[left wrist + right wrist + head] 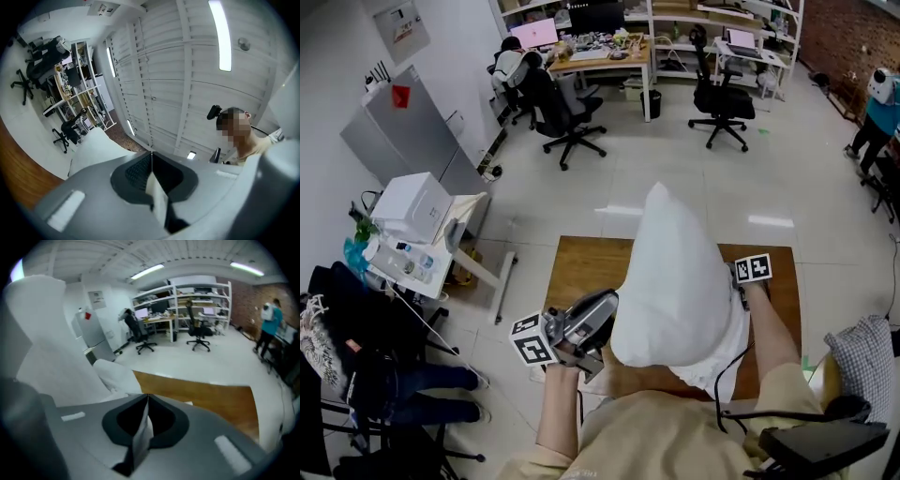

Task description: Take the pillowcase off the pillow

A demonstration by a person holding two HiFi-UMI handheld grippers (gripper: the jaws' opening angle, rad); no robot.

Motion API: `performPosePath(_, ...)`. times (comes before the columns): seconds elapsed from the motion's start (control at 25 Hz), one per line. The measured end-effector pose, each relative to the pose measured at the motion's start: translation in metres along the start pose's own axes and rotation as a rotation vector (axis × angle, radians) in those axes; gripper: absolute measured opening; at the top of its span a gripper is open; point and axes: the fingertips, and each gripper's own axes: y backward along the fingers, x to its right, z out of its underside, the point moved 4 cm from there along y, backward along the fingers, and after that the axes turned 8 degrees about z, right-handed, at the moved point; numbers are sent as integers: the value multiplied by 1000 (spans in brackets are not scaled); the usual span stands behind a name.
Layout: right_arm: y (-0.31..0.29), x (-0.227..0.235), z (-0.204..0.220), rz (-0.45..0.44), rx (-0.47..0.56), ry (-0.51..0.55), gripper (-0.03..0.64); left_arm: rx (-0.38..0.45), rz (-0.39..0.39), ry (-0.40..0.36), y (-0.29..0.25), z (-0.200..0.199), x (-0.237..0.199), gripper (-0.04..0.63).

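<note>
A white pillow [670, 272] stands on end above the wooden table [581, 262]. Wrinkled white pillowcase fabric [720, 361] hangs bunched around its lower end. My left gripper [609, 302] meets the pillow's lower left side. In the left gripper view this gripper [151, 153] is shut on a strip of the pillowcase [157, 199]. My right gripper [741, 292] is at the pillow's right side, its tips hidden behind the fabric. In the right gripper view that gripper [147, 396] is shut on a fold of the pillowcase [140, 437], with the pillow [42, 343] rising at its left.
Office chairs [567, 112] and desks [605, 56] stand at the back. A white box on a cart [412, 211] is at the left, and a checkered cushion [867, 361] at the right. A person [881, 108] stands far right.
</note>
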Motion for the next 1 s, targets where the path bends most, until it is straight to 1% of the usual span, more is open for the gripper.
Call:
performPosePath(0.08,2,33,31,42,-20,-156,3,-14,-21,-7,-6,1,-5,11)
performPosePath(0.12,7,39,39,39,1,-218,3,-23,-29,-6,-8,1,-7,11)
performPosePath(0.2,20,37,35,-2,99,-297,5,-22,-25,11,-7,-2,-12,11)
performPosePath(0.28,42,23,14,-47,217,-314,34,-3,-23,28,-1,-13,-20,11)
performPosePath(0.32,56,10,2,-63,275,-288,38,5,-31,31,4,-20,-24,11)
performPosePath(0.36,73,-8,-8,-78,331,-244,59,9,-45,30,11,-28,-28,11)
performPosePath(0.44,114,-49,-18,-119,422,-149,168,11,-81,21,21,-42,-37,11)
performPosePath(0.52,159,-91,-17,-177,476,-55,225,24,-96,30,23,-55,-47,11)
performPosePath(0.56,179,-114,-14,-209,488,-7,227,35,-93,43,24,-62,-52,11)
performPosePath(0.64,205,-163,-1,-258,487,60,227,59,-86,64,31,-78,-60,11)
performPosePath(0.72,220,-206,18,-293,467,71,227,74,-76,71,38,-93,-63,11)
performPosePath(0.76,225,-224,29,-305,449,70,227,76,-57,65,37,-100,-61,11)
performPosePath(0.8,229,-241,40,-309,431,73,227,73,-21,51,33,-108,-55,11)
performPosePath(0.84,231,-258,50,-306,412,84,227,68,17,36,28,-114,-49,11)
performPosePath(0.88,232,-273,58,-295,396,101,227,61,31,34,27,-118,-47,11)
performPosePath(1.0,223,-311,71,-227,353,171,230,38,22,57,32,-126,-51,11)
